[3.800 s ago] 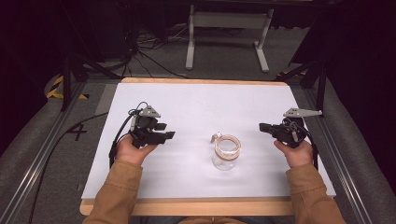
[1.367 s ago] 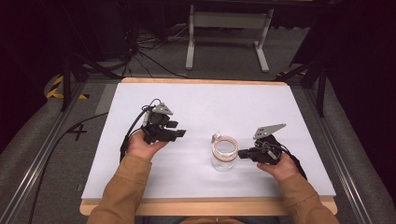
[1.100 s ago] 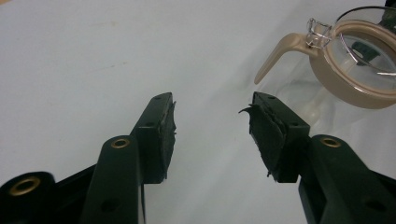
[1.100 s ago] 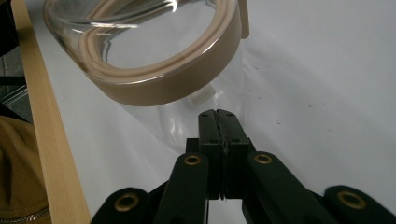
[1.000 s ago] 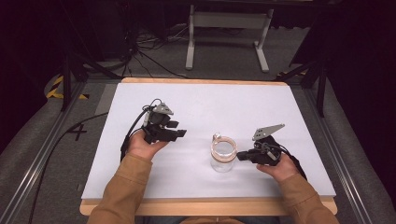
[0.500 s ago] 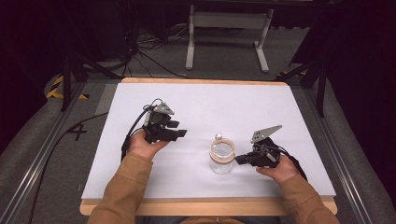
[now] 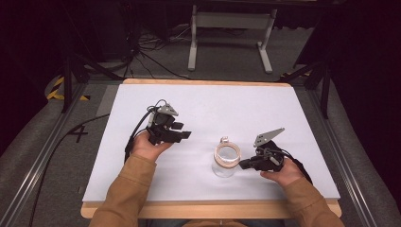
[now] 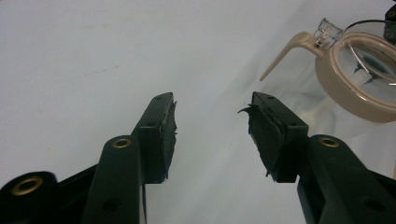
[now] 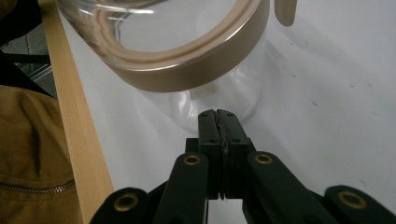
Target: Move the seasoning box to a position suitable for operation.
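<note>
High view: I see a clear jar (image 7: 226, 161) with a tan rim standing on the white table (image 7: 265, 109), toward the near edge and a little right of centre. My right gripper (image 7: 246, 164) sits low, just right of the jar, tips pointing at its side. My left gripper (image 7: 182, 136) is held above the table, well left of the jar, pointing toward it.

Left gripper view: the jaws of the left gripper (image 8: 212, 126) stand wide apart with nothing between them, only bare table. The jar (image 8: 355, 74) is at upper right, its tan rim and spout-like tab visible, apart from the jaws.

Right gripper view: the right gripper (image 9: 217, 122) has its jaws pressed together, gripping nothing. Tips sit just at the jar's (image 9: 187, 56) glass wall below the tan band; I cannot tell whether they touch. The table's wooden edge (image 9: 74, 121) and a tan sleeve (image 9: 28, 154) are at left.
</note>
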